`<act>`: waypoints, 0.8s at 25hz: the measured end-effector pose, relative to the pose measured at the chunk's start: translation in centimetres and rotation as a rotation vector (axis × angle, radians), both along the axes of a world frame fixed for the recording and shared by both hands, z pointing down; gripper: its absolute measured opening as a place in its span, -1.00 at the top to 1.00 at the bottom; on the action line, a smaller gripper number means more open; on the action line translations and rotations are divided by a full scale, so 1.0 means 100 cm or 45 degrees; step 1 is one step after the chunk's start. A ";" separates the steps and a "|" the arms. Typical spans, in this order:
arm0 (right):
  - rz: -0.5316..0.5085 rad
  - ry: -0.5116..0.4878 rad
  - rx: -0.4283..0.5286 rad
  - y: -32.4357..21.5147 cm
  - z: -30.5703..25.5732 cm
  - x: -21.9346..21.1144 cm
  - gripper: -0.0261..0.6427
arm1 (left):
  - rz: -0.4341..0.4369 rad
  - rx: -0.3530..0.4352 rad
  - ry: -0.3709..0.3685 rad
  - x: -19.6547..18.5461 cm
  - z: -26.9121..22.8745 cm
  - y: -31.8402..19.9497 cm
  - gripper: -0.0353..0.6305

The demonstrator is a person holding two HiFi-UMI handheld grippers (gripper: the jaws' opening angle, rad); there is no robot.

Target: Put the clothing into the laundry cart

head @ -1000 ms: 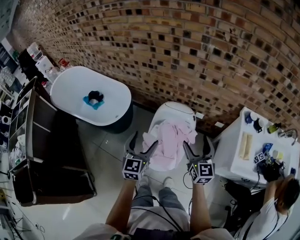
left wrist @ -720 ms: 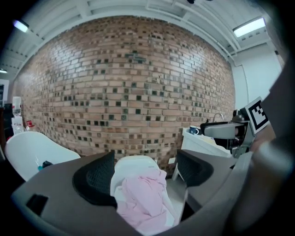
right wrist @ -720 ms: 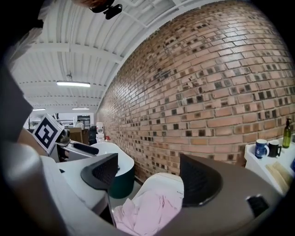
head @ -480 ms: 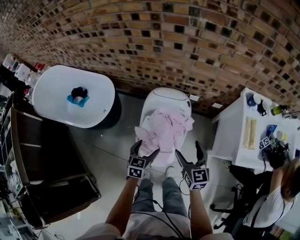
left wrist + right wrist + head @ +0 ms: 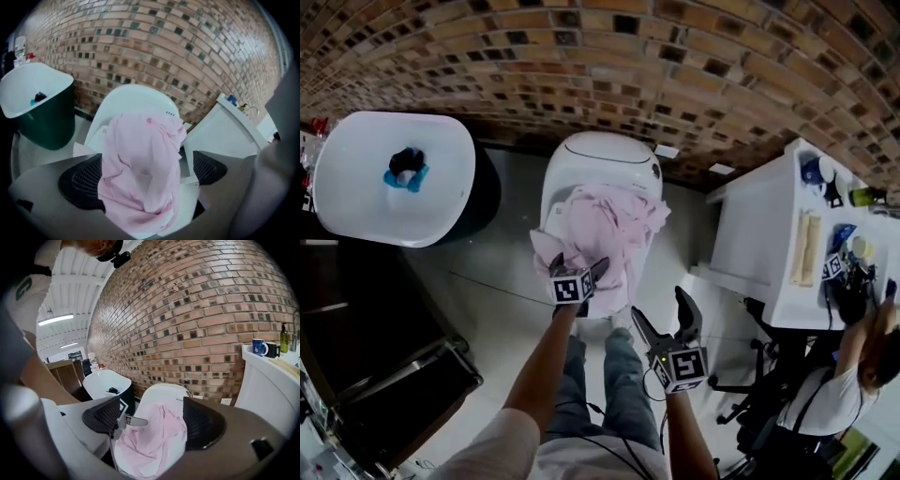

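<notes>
Left claw (image 5: 578,269), just left of frame ctr, has just been opening & now stands spread wide. The pink clothing (image 5: 605,220) shows btw its pads in the left gripper view, but neither pad presses on it, so it's let go. Clothing lies heaped on top of the white laundry cart (image 5: 602,152) in upper ctr of frame, w/ its near end draped over the cart's front rim toward the person's legs (image 5: 591,375). Right claw (image 5: 666,319), right of ctr & lower, is spread too w/ nothing pinched. It's apart from the fabric; cart & clothing lie beyond it in its own view.

Progress, my read: main step prob. done, since the garment is on the cart & free of both claws. Left over: the hanging end may want tucking in. Can't tell how deep the rest sits. No other loose garment seen by the cart.

Around, L to R:
- dark cabinet (image 5: 389,375) at lower left
- white tub (image 5: 356,187) on a dark base at upper left, holding a small dark & blue item (image 5: 406,169), well apart from the cart
- brick wall (image 5: 675,56) across the top, right behind the cart
- white table (image 5: 759,234) at right w/ a blue mug (image 5: 811,172) & bottle (image 5: 864,195)
- another person (image 5: 830,412) at lower right beside it

Nothing blocks the cart's top. Only tight spots are the table's corner near the right claw & the wall behind.
</notes>
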State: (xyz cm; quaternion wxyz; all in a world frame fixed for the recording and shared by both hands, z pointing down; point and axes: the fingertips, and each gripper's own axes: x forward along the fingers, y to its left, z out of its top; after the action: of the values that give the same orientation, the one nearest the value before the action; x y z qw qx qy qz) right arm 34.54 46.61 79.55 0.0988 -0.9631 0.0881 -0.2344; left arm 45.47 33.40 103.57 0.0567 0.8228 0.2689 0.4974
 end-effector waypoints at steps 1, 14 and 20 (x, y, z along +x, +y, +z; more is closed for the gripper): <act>-0.014 -0.019 0.003 -0.001 0.001 0.001 -0.39 | -0.033 0.028 -0.026 0.004 0.016 0.003 -0.92; -0.042 -0.109 0.084 0.012 0.044 0.022 -0.39 | -0.005 0.252 -0.201 0.071 0.125 0.058 -0.69; -0.048 -0.057 0.059 0.022 0.033 0.031 -0.39 | 0.058 0.032 -0.044 0.076 0.047 0.058 0.51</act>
State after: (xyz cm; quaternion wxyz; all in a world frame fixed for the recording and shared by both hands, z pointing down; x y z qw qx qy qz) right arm 37.60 48.86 82.90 0.1184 -0.9533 0.1093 -0.2556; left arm 53.07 39.18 108.22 0.0398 0.8085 0.2802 0.5160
